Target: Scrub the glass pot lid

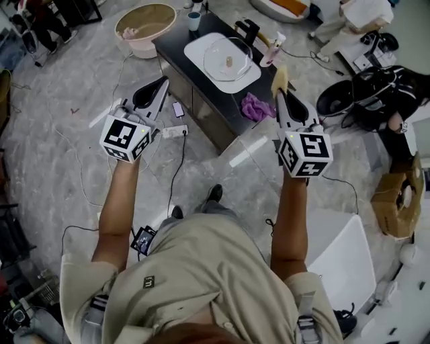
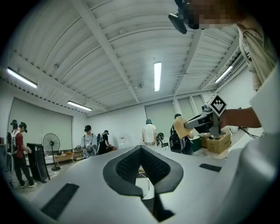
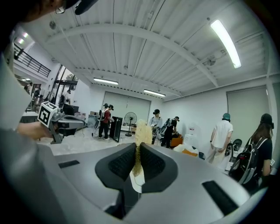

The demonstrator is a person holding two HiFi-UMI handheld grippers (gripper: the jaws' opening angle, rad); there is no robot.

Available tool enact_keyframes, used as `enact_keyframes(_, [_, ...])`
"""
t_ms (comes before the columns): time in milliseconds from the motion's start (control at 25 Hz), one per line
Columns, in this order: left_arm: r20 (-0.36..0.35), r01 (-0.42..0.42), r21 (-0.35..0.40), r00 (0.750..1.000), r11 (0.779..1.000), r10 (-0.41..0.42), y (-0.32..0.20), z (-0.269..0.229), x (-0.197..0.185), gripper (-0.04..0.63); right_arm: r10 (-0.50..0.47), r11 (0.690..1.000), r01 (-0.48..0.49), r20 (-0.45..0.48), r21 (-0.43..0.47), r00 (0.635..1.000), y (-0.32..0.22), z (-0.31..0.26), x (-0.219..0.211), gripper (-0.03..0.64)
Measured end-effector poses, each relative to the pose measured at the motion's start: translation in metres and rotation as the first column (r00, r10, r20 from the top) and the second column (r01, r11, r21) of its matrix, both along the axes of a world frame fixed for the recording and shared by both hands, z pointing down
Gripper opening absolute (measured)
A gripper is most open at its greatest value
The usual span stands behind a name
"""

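Observation:
The glass pot lid lies on a white tray on the dark table, ahead of both grippers. My right gripper is held up at the table's near right corner, shut on a yellow sponge; in the right gripper view the sponge sticks up between the jaws of the right gripper. My left gripper hovers left of the table over the floor. In the left gripper view the left gripper has its jaw tips together with nothing between them.
A purple cloth lies on the table's near corner. A bottle and a cup stand by the tray. A beige basin sits on the floor beyond. A power strip and cables lie below. People stand across the room.

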State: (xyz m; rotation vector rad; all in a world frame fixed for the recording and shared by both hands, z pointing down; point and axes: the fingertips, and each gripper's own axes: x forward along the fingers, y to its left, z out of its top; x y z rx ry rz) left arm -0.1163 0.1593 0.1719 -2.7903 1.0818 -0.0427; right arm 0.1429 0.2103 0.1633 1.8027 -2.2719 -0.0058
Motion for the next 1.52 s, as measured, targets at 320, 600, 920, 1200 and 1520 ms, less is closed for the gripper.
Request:
enact_keyframes(320, [0.030, 0.058, 0.004, 0.998, 0.998, -0.058, -0.036, -0.011, 0.046, 0.006, -0.078, 0.997, 0.078, 0.025, 0.006, 0.997, -0.060, -0.003, 0.040, 0.037])
enact_keyframes(600, [0.062, 0.080, 0.031, 0.995, 0.996, -0.082, -0.047, -0.019, 0.085, 0.006, -0.105, 0.994, 0.104, 0.047, 0.019, 0.993, -0.083, 0.001, 0.082, 0.037])
enact_keyframes(920, [0.083, 0.066, 0.021, 0.994, 0.998, -0.067, -0.076, -0.016, 0.101, 0.007, -0.081, 0.997, 0.081, 0.084, 0.003, 0.993, -0.104, 0.017, 0.100, 0.037])
enact_keyframes(1200, [0.045, 0.011, 0.008, 0.999, 1.000, -0.011, -0.129, -0.005, 0.115, 0.006, -0.028, 0.999, 0.029, 0.059, -0.013, 0.998, -0.125, 0.027, 0.101, 0.037])
enact_keyframes(1520, [0.031, -0.099, 0.014, 0.995, 0.995, 0.099, -0.191, -0.004, 0.121, 0.006, 0.048, 0.998, -0.046, 0.044, -0.031, 0.998, -0.166, 0.036, 0.086, 0.037])
